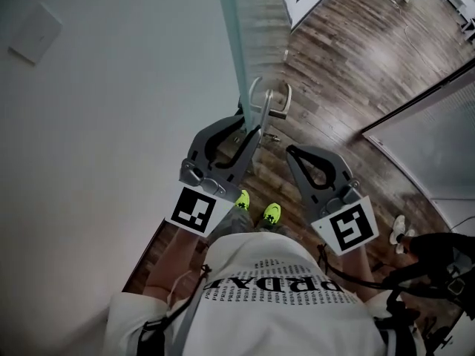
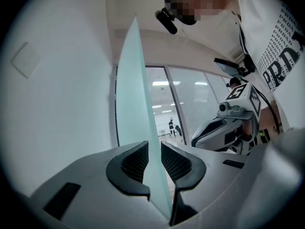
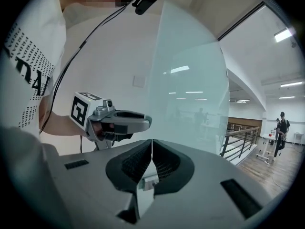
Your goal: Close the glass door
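The left gripper [image 2: 154,149] pinches the edge of the glass door [image 2: 133,89]. Beside it, the right gripper [image 3: 151,144] is pressed together and empty. The smooth glass may slip out if tugged fast.

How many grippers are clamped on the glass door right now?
1: the left gripper, gripping the glass door by its handle. The right gripper is shut, off the glass.

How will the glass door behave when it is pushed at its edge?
Probably stiff: the glass door edge runs straight between the pads of the left hand-held gripper. Likely heavy, being a tall pane. Its smooth face may slip.
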Demonstrator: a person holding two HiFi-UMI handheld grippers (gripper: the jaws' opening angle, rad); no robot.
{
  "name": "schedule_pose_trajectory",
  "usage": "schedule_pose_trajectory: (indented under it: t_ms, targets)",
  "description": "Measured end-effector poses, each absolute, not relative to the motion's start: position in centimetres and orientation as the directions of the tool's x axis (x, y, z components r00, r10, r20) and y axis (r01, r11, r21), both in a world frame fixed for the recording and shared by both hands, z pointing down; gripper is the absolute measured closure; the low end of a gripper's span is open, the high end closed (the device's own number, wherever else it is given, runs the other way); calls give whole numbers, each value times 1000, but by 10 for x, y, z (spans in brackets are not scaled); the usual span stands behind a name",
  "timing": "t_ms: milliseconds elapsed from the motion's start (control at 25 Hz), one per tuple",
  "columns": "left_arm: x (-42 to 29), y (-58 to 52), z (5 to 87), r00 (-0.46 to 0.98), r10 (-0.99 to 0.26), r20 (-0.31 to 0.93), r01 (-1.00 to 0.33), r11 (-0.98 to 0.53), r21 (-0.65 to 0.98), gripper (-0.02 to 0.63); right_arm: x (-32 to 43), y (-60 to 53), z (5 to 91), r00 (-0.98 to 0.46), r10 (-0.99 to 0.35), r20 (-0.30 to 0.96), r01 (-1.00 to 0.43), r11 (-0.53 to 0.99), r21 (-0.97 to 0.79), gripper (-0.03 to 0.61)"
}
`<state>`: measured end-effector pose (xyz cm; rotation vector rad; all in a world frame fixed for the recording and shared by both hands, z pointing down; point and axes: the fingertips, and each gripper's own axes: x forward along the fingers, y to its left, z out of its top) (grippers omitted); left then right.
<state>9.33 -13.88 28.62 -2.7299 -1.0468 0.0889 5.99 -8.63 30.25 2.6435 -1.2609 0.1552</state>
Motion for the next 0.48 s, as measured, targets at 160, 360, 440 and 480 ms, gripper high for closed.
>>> schedule_pose_trajectory:
  t_ms: [160, 360, 440, 480]
  targets:
    - [90, -123, 286, 715, 699, 16, 686, -698, -207, 540, 63, -82, 303, 655, -735, 175, -756, -638, 148, 580]
    - [87, -96, 289, 649, 761, 22, 748, -632, -206, 531, 62, -78, 309, 687, -700, 194, -727, -663, 179, 580]
    - [84, -83, 289, 616, 787, 31, 775, -598, -207, 528, 62, -71, 315, 714, -668, 209, -700, -688, 190, 578]
    - [82, -76, 290, 597, 802, 37, 789, -577, -211, 526, 62, -67, 317, 731, -649, 214, -682, -706, 190, 578]
